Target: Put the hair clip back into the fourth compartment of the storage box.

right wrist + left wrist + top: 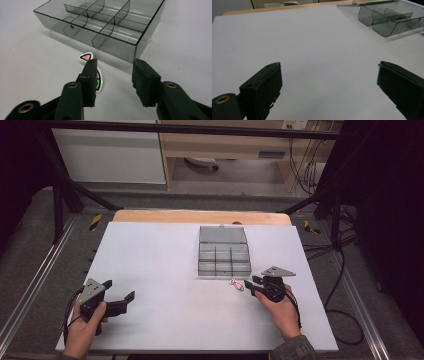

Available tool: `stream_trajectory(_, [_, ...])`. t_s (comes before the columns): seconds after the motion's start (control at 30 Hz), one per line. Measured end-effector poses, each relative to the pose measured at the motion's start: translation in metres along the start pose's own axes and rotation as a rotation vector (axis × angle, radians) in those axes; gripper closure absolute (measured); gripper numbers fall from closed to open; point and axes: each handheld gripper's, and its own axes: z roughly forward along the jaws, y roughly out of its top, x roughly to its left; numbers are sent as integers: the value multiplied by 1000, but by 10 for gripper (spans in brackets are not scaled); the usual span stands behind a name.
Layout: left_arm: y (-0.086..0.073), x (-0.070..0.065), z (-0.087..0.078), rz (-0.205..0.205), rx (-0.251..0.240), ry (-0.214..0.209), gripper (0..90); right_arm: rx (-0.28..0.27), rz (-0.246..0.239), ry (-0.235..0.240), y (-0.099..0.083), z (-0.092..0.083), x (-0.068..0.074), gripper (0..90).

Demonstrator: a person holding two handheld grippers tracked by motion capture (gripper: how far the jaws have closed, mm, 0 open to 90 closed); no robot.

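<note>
The white table top (pixel 160 270) is evenly and brightly lit from above in the high view, while the floor and frame around it are left dim, the far left and right corners almost black. Only soft, short shadows are cast, such as the one along the near wall of the clear compartment box (pixel 100 27). Faint streaks of glare are seen on its dividers. All three pictures are slightly soft and grainy, and the near jaws are blurred in both gripper views.
</note>
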Motion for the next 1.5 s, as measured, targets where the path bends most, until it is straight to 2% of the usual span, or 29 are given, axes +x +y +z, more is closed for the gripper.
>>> stream_trajectory(0.2, [0,-2,0,6,1,-7,59,20,-13,39,0,7,5,652])
stream_trajectory(0.47, [0,-3,1,7,8,-11,60,54,-38,49,1,22,11,650])
stream_trajectory(0.7, [0,-3,2,9,15,-15,60,76,-62,51,0,27,16,659])
stream_trajectory(0.77, [0,-3,2,5,15,-16,60,78,-68,49,1,28,16,681])
stream_trajectory(0.87, [-1,-3,2,2,15,-18,60,89,-117,42,1,28,23,779])
stream_trajectory(0.9, [-1,-3,2,3,17,-19,60,89,-117,42,1,28,23,779])
stream_trajectory(0.97, [-2,-3,2,8,21,-18,60,97,-130,46,1,28,26,841])
stream_trajectory(1.07, [-2,-2,1,3,16,-19,60,99,-115,59,1,28,25,848])
stream_trajectory(1.2, [-2,-2,1,-1,14,-18,60,71,-110,86,3,24,25,861])
stream_trajectory(1.5, [-2,0,2,-4,18,-10,60,52,-95,104,3,20,25,863])
